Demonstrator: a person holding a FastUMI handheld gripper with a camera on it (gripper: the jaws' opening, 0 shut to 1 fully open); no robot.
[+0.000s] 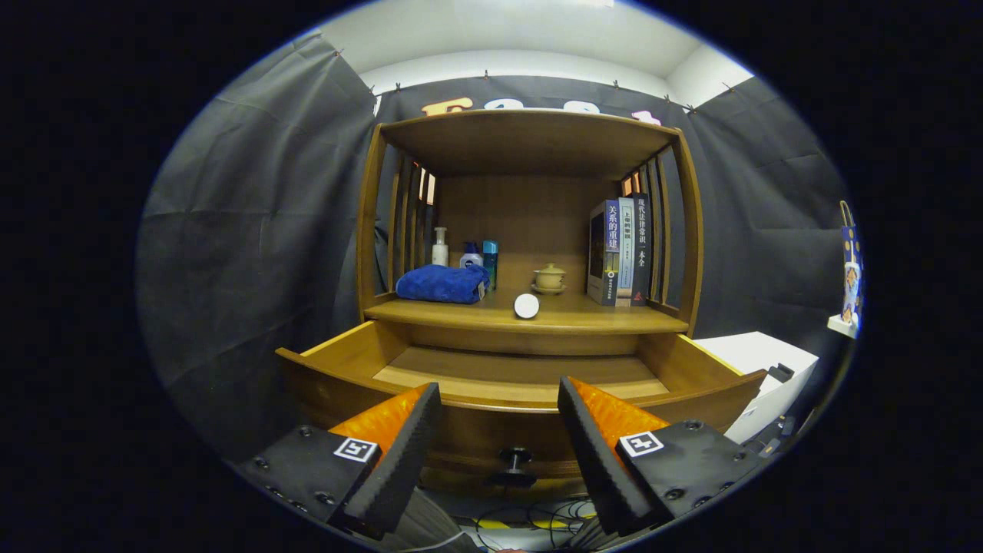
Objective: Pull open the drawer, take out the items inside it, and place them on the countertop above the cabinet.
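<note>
The wooden drawer (pixel 491 367) stands pulled out of the cabinet, and the part of its bottom that shows is bare. Its dark knob (pixel 515 459) sits on the front panel, between and just beyond my fingertips. My gripper (pixel 499 403) is open, with nothing between the black pads and orange fingers (pixel 384 421). It hovers in front of the drawer's front edge. On the countertop (pixel 530 315) above the drawer lies a small white round item (pixel 526 306) near the front edge.
The countertop also carries a folded blue towel (pixel 444 283), a few bottles (pixel 440 247), a small lidded teapot (pixel 550 278) and upright books (pixel 620 252). A white box (pixel 760 361) stands right of the drawer. Cables (pixel 530 518) lie on the floor below.
</note>
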